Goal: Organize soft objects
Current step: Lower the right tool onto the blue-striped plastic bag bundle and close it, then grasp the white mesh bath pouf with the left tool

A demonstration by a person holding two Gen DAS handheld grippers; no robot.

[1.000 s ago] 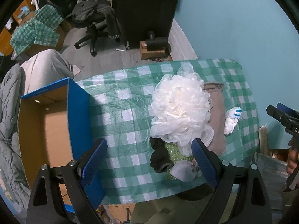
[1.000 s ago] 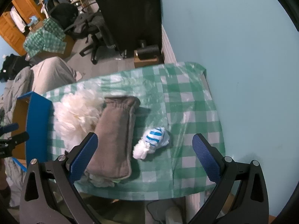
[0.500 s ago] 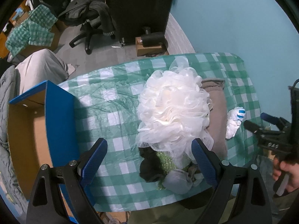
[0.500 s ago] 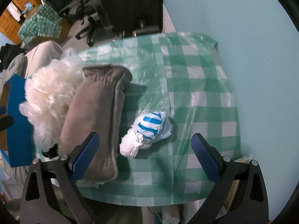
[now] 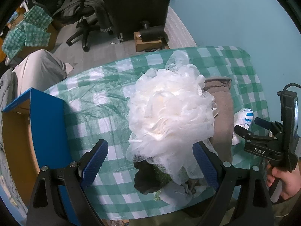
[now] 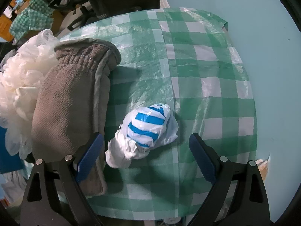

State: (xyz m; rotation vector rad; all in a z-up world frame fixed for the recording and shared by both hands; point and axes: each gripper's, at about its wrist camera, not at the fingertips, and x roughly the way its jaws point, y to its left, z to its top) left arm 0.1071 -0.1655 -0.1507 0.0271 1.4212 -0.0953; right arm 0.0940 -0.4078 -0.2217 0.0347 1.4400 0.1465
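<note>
Two grippers, both spread wide, nothing held. Table with green-and-white checked cloth (image 6: 207, 71); blue-sided cardboard box (image 5: 47, 124) at its left edge, open, interior only partly in view. White mesh bath pouf (image 5: 169, 116) sits mid-table atop a pile of smaller dark and green soft items. Grey plush mitt (image 6: 71, 98) lies just beside it. Blue-striped white plastic bag bundle (image 6: 146, 131) rests on the cloth, near the mitt.

Left gripper (image 5: 150, 162) hovers before the pouf. Right gripper (image 6: 146, 156) brackets the bundle.

Judgement: approach step, sorting not yet begun. Next: lower right gripper, close on the bundle's body, not the loose tail.
</note>
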